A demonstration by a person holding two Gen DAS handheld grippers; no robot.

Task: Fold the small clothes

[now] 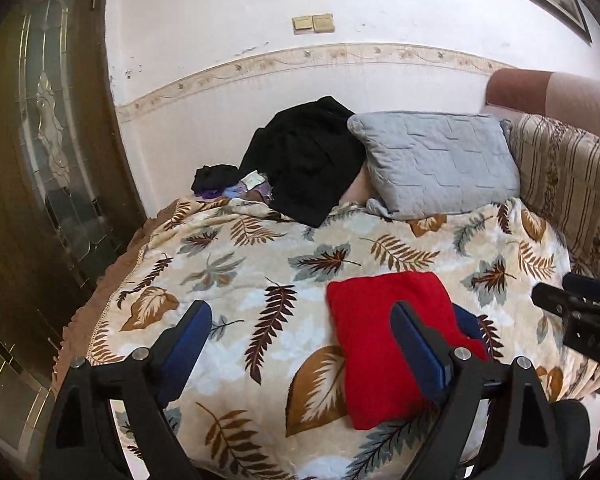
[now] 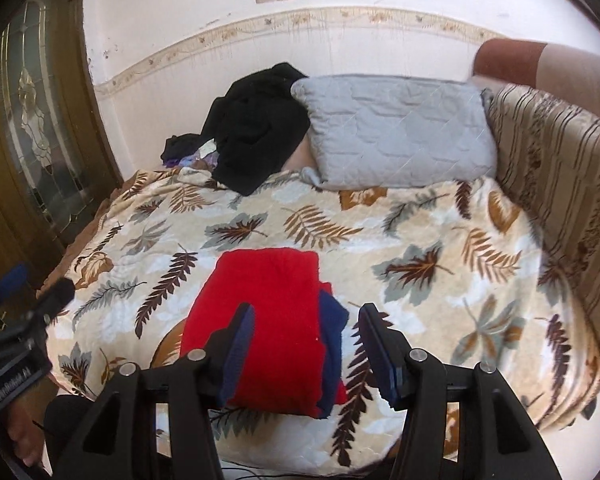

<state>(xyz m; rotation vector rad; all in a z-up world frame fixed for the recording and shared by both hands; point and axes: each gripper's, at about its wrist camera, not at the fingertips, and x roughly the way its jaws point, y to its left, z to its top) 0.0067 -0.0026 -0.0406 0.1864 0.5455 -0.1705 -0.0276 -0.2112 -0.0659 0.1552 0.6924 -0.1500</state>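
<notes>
A cream plush blanket printed with brown and grey-blue leaves fills the middle and lower part of both views, draped over a bed or couch. Along the right edge of the frame runs a striped beige and brown upholstered backrest, and a dark wooden door with a leaded glass panel takes up the left side. At the upper centre a quilted grey rectangular pillow leans toward the white wall, with a heap of crumpled black cloth touching its left end. The folded red knit garment lies flat on the blanket in the lower centre of the right wrist view, a dark blue layer showing along its right edge. The right gripper hangs above that garment with its blue-padded jaws spread wide, gripping nothing. The left gripper is likewise wide apart and empty, hovering over the blanket just left of the garment.
</notes>
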